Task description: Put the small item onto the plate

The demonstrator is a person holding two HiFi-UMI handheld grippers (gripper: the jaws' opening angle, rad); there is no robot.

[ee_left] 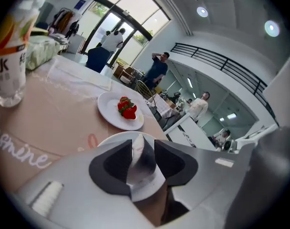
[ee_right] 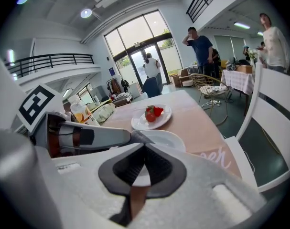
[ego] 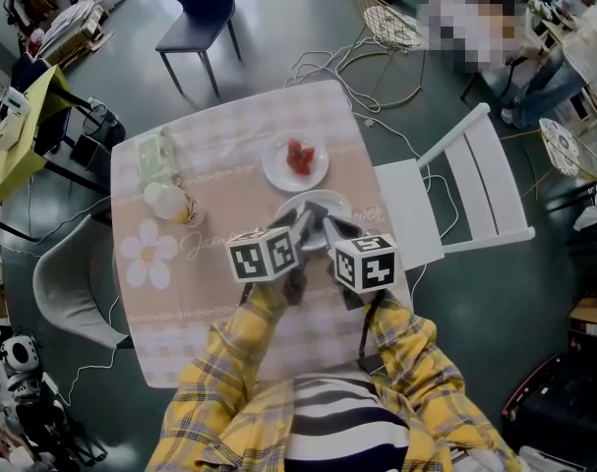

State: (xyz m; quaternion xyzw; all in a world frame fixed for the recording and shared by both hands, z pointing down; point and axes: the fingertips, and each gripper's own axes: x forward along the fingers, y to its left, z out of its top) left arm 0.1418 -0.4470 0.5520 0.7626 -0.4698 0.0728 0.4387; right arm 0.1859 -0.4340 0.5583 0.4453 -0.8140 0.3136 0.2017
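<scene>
Red strawberries point(ego: 300, 156) point(ee_left: 127, 108) point(ee_right: 153, 112) lie on a small white plate point(ego: 278, 170) point(ee_left: 109, 109) point(ee_right: 140, 123) at the far middle of the table. Nearer me sits a second white plate point(ego: 323, 201) point(ee_left: 113, 140) point(ee_right: 168, 138), bare. Both grippers hover close together over its near rim. My left gripper point(ego: 306, 214) point(ee_left: 143, 149) is open, and the bare plate shows through the narrow gap. The right gripper point(ego: 329, 226) point(ee_right: 145, 147) is shut, tips meeting with nothing between them. In the right gripper view the left gripper point(ee_right: 102, 136) reaches in from the left.
A drink bottle point(ego: 168, 203) point(ee_left: 11, 46) and a green-white packet point(ego: 158, 155) stand at the table's left. A white chair point(ego: 455, 195) sits at the right edge, a grey chair point(ego: 67, 283) at the left, a dark chair point(ego: 200, 13) beyond. Cables lie on the floor; people stand farther off.
</scene>
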